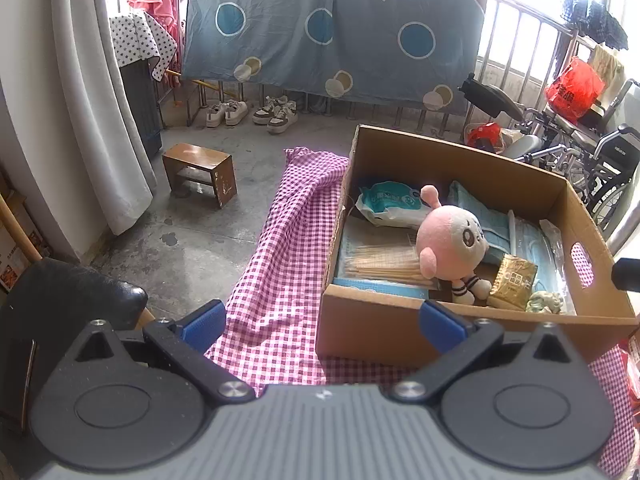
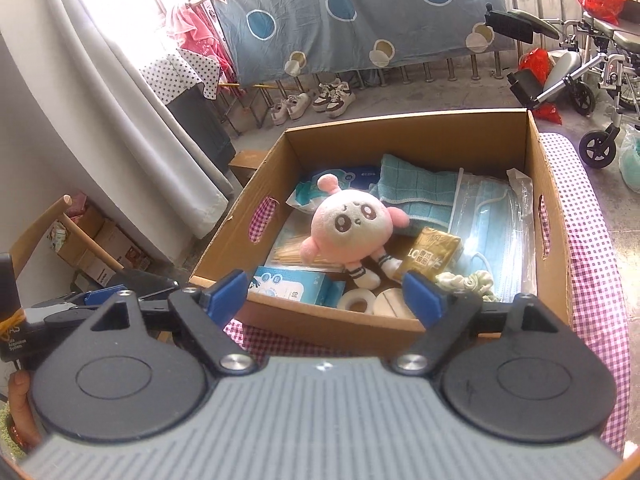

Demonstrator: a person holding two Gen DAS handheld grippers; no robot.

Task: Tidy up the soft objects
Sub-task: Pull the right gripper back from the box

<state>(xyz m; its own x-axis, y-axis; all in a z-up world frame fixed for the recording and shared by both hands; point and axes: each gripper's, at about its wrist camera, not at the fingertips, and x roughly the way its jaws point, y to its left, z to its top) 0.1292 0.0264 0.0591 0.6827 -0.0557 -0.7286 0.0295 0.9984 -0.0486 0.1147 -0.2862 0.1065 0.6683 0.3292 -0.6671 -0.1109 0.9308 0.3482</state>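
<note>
A pink plush doll lies face up in an open cardboard box, on top of packets. Around it are a teal towel, bagged blue face masks, a gold tissue pack, a pale green scrunchie and a tape roll. My right gripper hangs open above the box's near wall, holding nothing. My left gripper is open and empty too, over the pink checked cloth at the box's left front corner.
The box stands on the checked cloth over a raised surface. On the concrete floor to the left is a small wooden stool, with shoes by the railing. Wheelchairs stand at the right, and a black chair at the near left.
</note>
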